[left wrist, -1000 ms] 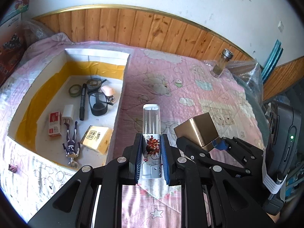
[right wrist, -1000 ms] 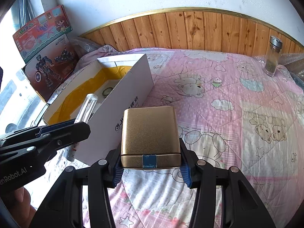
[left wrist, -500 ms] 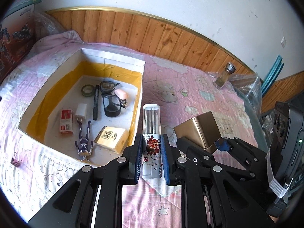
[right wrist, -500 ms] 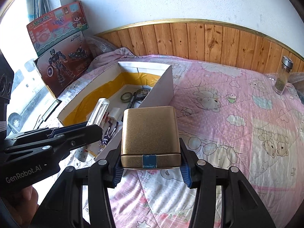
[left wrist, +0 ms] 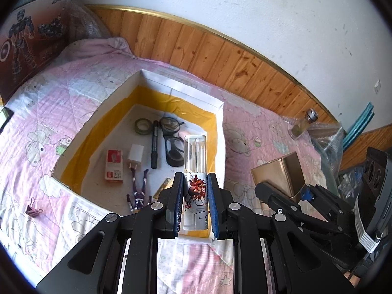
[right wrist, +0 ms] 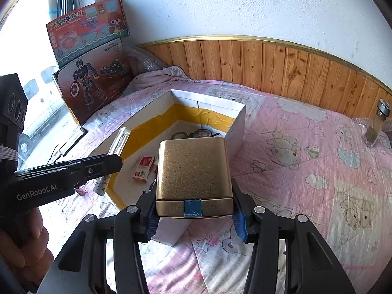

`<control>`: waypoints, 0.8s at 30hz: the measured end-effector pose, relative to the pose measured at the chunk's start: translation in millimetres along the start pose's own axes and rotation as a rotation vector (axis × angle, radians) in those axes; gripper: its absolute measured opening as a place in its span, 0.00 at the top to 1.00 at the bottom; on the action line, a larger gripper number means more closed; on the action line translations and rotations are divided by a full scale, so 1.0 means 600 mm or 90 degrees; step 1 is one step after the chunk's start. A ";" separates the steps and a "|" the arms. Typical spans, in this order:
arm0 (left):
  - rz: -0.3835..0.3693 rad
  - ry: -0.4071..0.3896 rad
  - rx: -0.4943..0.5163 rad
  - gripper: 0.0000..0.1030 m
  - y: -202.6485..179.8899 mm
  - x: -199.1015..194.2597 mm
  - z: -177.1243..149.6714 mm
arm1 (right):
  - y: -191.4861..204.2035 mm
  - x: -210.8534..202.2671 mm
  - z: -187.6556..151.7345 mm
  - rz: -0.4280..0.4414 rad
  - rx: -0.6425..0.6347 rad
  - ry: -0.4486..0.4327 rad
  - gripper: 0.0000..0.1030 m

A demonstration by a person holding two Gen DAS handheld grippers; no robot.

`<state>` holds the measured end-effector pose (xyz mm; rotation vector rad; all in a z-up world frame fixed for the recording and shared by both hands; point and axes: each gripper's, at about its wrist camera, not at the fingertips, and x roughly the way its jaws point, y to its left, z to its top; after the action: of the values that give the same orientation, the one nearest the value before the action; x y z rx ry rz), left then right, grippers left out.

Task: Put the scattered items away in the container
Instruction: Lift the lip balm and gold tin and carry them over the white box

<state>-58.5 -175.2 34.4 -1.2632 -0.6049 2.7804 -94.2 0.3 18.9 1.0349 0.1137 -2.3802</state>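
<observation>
Tube (left wrist: 195, 169), clear, rigid and likely light but slippery, is clamped low on its printed end by the left hand-held gripper (left wrist: 195, 204) above the box (left wrist: 221, 122), while the stiff gold tin (right wrist: 193, 171) is clamped by its sides in the right hand-held gripper (right wrist: 194, 216) near the box's bed-edge corner.

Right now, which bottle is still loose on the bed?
The glass spice jar with metal cap, upright near the headboard; the clear cartoon-label bottle is clamped in the left gripper.

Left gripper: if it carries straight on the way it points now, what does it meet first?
Likely the open white box: the left gripper, gripping the clear tube, points toward its floor near the glasses. Depth unclear.
</observation>
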 end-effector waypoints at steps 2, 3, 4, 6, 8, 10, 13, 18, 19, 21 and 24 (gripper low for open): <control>0.004 0.000 -0.006 0.81 0.013 0.003 0.008 | 0.007 0.008 0.011 0.004 -0.007 0.001 0.51; 0.007 -0.001 -0.009 0.81 0.019 0.004 0.013 | 0.011 0.012 0.016 0.006 -0.011 0.001 0.51; 0.009 -0.002 -0.011 0.81 0.026 0.005 0.018 | 0.015 0.016 0.020 0.007 -0.015 0.002 0.51; 0.014 -0.004 -0.017 0.81 0.039 0.007 0.027 | 0.022 0.025 0.030 0.011 -0.024 0.005 0.51; 0.019 -0.004 -0.020 0.81 0.052 0.011 0.038 | 0.028 0.035 0.039 0.015 -0.033 0.008 0.51; 0.022 0.001 -0.025 0.81 0.064 0.019 0.048 | 0.034 0.046 0.047 0.019 -0.039 0.013 0.51; 0.029 0.007 -0.027 0.81 0.079 0.034 0.066 | 0.042 0.067 0.060 0.022 -0.051 0.022 0.51; 0.035 0.021 -0.032 0.81 0.103 0.066 0.095 | 0.052 0.106 0.076 0.030 -0.070 0.041 0.51; 0.036 0.025 -0.034 0.81 0.108 0.073 0.099 | 0.054 0.114 0.079 0.032 -0.073 0.046 0.51; 0.037 0.035 -0.034 0.81 0.116 0.088 0.106 | 0.057 0.132 0.084 0.037 -0.079 0.058 0.51; 0.037 0.053 -0.043 0.81 0.128 0.111 0.115 | 0.059 0.157 0.093 0.042 -0.091 0.076 0.51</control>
<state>-143.3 -257.4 0.3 -1.4231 -0.6720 2.7592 -165.3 -87.1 -3.1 1.0941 0.2849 -2.2151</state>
